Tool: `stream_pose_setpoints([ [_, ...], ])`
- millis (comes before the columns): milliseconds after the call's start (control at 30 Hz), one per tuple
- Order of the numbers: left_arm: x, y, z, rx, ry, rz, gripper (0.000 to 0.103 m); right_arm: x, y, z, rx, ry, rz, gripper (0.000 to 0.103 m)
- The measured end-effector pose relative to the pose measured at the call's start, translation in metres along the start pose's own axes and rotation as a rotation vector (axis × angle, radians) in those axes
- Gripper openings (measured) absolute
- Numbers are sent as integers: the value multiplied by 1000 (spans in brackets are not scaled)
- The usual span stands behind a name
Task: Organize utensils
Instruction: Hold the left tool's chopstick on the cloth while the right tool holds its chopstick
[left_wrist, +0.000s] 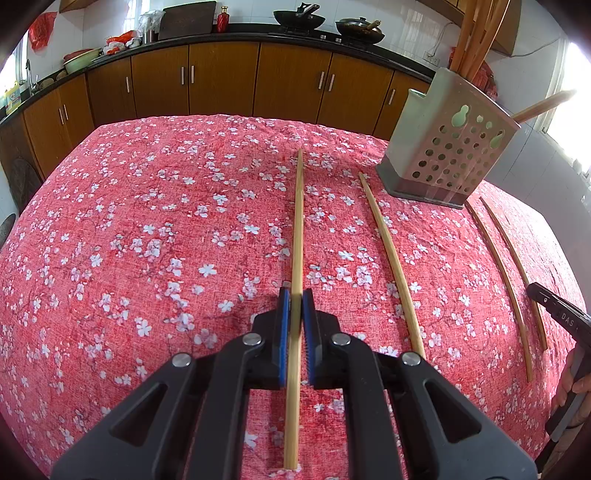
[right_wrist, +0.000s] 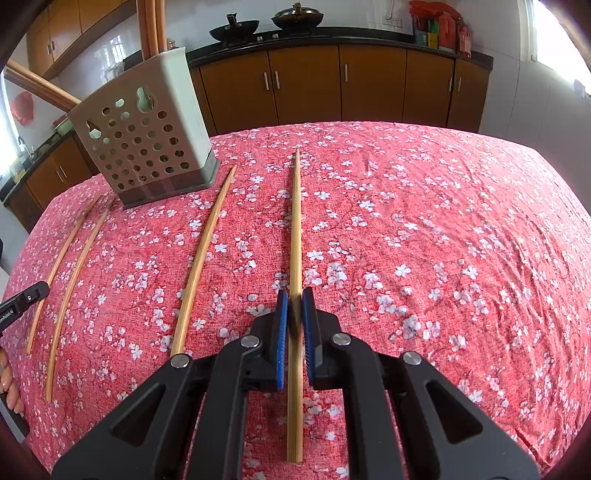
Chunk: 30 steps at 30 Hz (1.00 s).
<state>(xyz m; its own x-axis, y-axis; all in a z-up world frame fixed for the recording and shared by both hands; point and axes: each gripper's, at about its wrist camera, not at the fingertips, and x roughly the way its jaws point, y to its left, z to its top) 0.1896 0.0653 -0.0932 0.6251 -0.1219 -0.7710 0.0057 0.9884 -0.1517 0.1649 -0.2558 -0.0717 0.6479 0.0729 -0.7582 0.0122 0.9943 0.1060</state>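
Left wrist view shows our left gripper (left_wrist: 296, 314) closed on a bamboo chopstick (left_wrist: 298, 236), the blue pads (left_wrist: 283, 332) pinching it partway along its length so the thin end runs far ahead of the jaws and the butt end trails back beneath them. Right wrist view shows our right gripper (right_wrist: 294, 314) likewise clamped on its own chopstick (right_wrist: 295, 236), held the same way.

What worries us is the narrow hold on a long, smooth stick. With so much length ahead of the pads, the tip could swing or the stick could pivot in the grip as we lift, and then miss the mouth of the perforated utensil holder (left_wrist: 448, 147). That holder already carries several tall sticks, so a badly aimed tip could catch on its rim or on those sticks and tip it. Both of our grippers heading for the same opening could also knock together.

From the left gripper, the holder stands ahead and to the right, well apart; from the right gripper it is ahead and to the left (right_wrist: 147, 147). Loose chopsticks lie on the flowered cloth (left_wrist: 147, 240) covering the counter, between our two grippers: one near the left gripper's right side (left_wrist: 391, 254), two more farther right (left_wrist: 506, 273).
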Motion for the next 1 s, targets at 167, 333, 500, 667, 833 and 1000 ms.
stream_pose_setpoints([
  [167, 0, 0, 0, -1, 0, 0, 10, 0, 0, 0, 1, 0, 1, 9],
  [333, 0, 0, 0, -1, 1, 0, 10, 0, 1, 0, 5, 0, 3, 9],
  [500, 0, 0, 0, -1, 1, 1, 10, -1, 2, -1, 7, 0, 3, 9],
  [667, 0, 0, 0, -2, 2, 1, 10, -1, 0, -1, 8, 0, 3, 9],
  [833, 0, 0, 0, -5, 4, 2, 10, -1, 2, -1, 8, 0, 4, 9],
  [1000, 0, 0, 0, -6, 5, 2, 10, -1, 2, -1, 8, 0, 4, 9],
])
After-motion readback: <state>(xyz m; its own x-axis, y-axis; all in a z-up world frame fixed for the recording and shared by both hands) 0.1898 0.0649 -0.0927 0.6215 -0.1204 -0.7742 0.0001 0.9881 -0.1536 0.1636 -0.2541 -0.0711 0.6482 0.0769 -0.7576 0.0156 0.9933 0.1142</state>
